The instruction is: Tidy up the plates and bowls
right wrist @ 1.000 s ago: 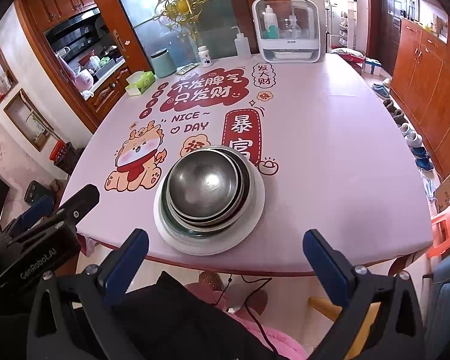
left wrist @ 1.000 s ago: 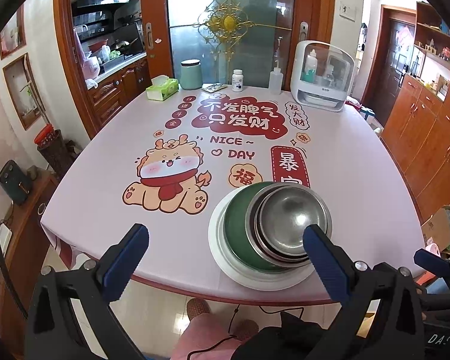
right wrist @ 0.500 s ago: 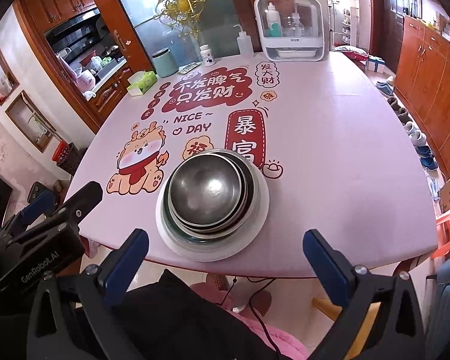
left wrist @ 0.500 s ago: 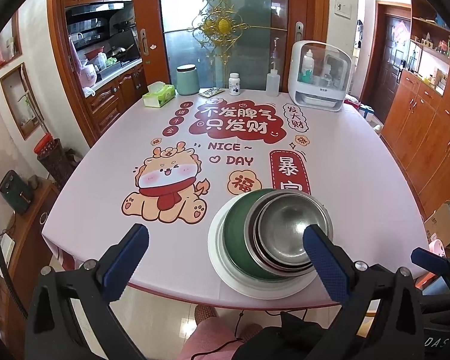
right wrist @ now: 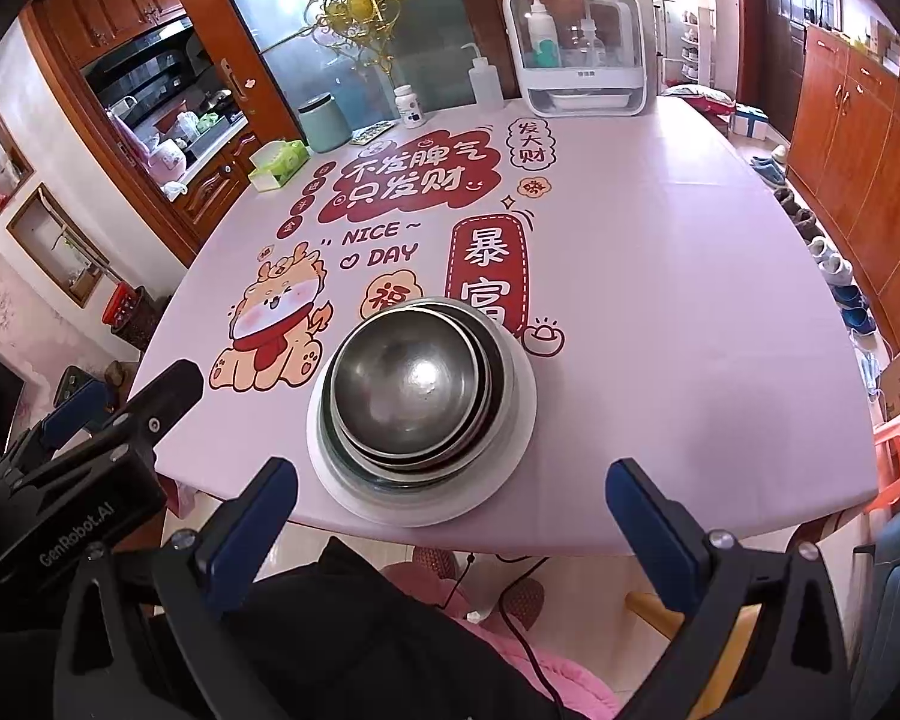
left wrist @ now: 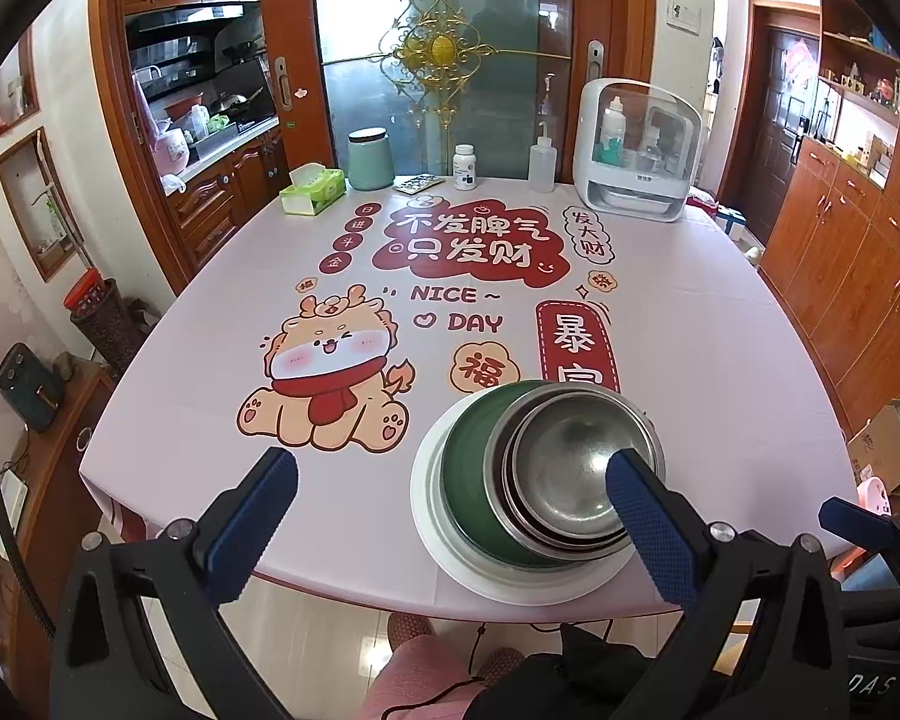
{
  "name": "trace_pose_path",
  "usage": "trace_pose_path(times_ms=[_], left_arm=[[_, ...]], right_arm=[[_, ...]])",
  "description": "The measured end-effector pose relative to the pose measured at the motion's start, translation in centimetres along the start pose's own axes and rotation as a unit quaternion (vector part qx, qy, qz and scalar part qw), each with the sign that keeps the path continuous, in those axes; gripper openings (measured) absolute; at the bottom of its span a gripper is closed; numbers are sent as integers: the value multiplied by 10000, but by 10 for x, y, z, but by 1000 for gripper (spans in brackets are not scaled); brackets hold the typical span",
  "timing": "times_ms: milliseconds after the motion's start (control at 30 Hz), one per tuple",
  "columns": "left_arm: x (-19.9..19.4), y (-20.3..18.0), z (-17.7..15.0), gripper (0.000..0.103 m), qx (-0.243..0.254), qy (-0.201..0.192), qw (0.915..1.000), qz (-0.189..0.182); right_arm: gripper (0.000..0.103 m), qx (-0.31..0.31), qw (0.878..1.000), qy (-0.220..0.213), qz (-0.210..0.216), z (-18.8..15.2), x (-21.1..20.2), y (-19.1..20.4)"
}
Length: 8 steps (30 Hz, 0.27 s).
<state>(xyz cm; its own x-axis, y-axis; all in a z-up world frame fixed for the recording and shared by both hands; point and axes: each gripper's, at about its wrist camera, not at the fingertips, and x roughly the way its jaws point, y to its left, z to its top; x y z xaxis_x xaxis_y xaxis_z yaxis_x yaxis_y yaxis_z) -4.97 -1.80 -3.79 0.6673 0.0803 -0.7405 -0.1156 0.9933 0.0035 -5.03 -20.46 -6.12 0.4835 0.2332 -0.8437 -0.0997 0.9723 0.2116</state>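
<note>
I hold my left gripper (left wrist: 450,504) spread wide and empty, short of the near table (left wrist: 720,324) edge, and my right gripper (right wrist: 450,510) likewise splayed with nothing in it, which I judge suits a stack already built. The steel bowls (right wrist: 408,390) sit nested in a green bowl (left wrist: 468,474) on the white plate (right wrist: 510,474) near that edge. How many bowls are nested I cannot tell, and my left finger (left wrist: 648,516) covers part of the rim.

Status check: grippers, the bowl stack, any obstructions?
Left gripper open, empty. Right gripper open, empty. Steel bowls nested on white plate near table edge. Nothing blocking.
</note>
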Motion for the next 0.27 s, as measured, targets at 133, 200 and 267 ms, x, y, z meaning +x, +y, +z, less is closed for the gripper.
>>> trace_pose_path(times_ms=[133, 200, 267], left_arm=[[1, 0, 0, 102, 2, 4, 10000, 0], [0, 0, 0, 102, 2, 3, 10000, -2], [0, 0, 0, 102, 1, -8, 10000, 5]], right_arm=[[103, 9, 10000, 18, 9, 0, 1, -1], [103, 8, 10000, 19, 7, 1, 1, -1], [103, 11, 10000, 16, 8, 1, 1, -1]])
